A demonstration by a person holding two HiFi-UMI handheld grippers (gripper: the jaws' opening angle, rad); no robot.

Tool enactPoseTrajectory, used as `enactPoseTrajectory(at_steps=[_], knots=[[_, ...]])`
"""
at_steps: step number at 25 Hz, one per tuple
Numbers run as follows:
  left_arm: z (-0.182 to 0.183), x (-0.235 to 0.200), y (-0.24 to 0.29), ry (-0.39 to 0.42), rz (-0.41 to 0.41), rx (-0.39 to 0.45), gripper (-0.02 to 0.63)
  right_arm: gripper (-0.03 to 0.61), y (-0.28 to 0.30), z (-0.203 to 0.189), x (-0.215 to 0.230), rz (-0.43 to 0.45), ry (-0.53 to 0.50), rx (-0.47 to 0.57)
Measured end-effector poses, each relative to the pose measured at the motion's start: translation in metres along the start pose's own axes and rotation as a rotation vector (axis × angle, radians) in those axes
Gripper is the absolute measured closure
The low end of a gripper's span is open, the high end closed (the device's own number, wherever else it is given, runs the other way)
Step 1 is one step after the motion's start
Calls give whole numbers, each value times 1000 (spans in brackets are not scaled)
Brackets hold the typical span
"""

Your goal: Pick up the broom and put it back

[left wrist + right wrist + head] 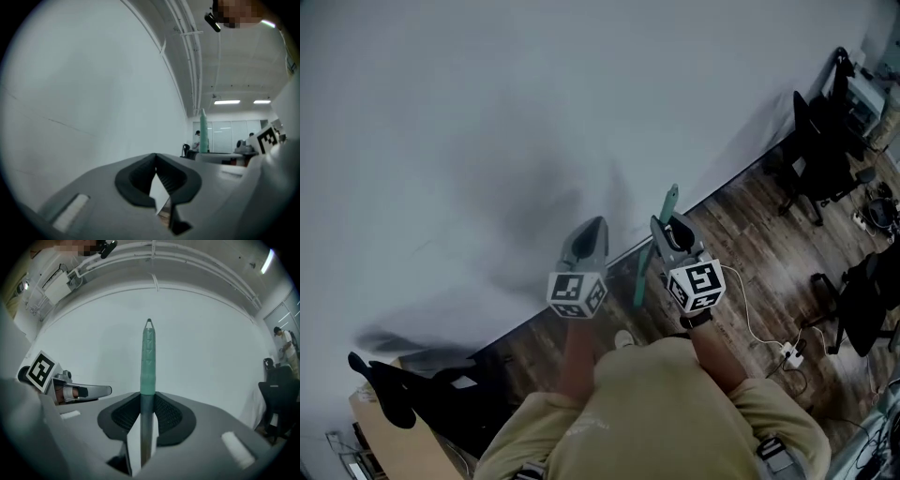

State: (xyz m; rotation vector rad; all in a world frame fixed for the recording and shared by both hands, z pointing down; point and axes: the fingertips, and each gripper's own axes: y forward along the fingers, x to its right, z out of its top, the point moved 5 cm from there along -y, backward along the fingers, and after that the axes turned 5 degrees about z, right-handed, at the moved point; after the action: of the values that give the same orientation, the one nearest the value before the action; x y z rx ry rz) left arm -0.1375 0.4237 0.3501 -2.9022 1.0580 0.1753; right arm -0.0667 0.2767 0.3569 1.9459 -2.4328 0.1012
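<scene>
Slim broom handle [148,359], teal ribbed sleeve on upper part, small loop at tip, darker bare shaft below. Upright, tip at 12 o'clock in right gripper view, shaft clamped between jaws of right gripper [148,401] just under sleeve. In head view, slightly tilted: tip toward 1 o'clock, lower end toward 7 o'clock. Brush end out of sight.

Teal broom [148,362], white wall [487,112]
The broom has a teal-green grip on a grey shaft; the left hand-held gripper [156,158] and right hand-held gripper [148,397] are grey and black; the floor [750,234] is dark brown wood.
</scene>
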Motion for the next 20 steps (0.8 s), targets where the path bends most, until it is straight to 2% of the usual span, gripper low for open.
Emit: enactPoseTrajectory(at_steps=[3,6,14,17,20], knots=[[-14,58,37,-13,-70,-25,612,486,-48,-1,50,-71,6,-10],[-34,137,73,-34,-167,-82,612,486,-110,2,101,-166,20,-19],[-64,368,144,51,-483,-125,612,485,-275,12,223,-397,-7,-1],[-76,432,157,82,-578,-163,612,479,-330,9,259,-508,23,-1],[-85,480,169,77,-656,-198,612,476,-376,9,281,-607,33,2]])
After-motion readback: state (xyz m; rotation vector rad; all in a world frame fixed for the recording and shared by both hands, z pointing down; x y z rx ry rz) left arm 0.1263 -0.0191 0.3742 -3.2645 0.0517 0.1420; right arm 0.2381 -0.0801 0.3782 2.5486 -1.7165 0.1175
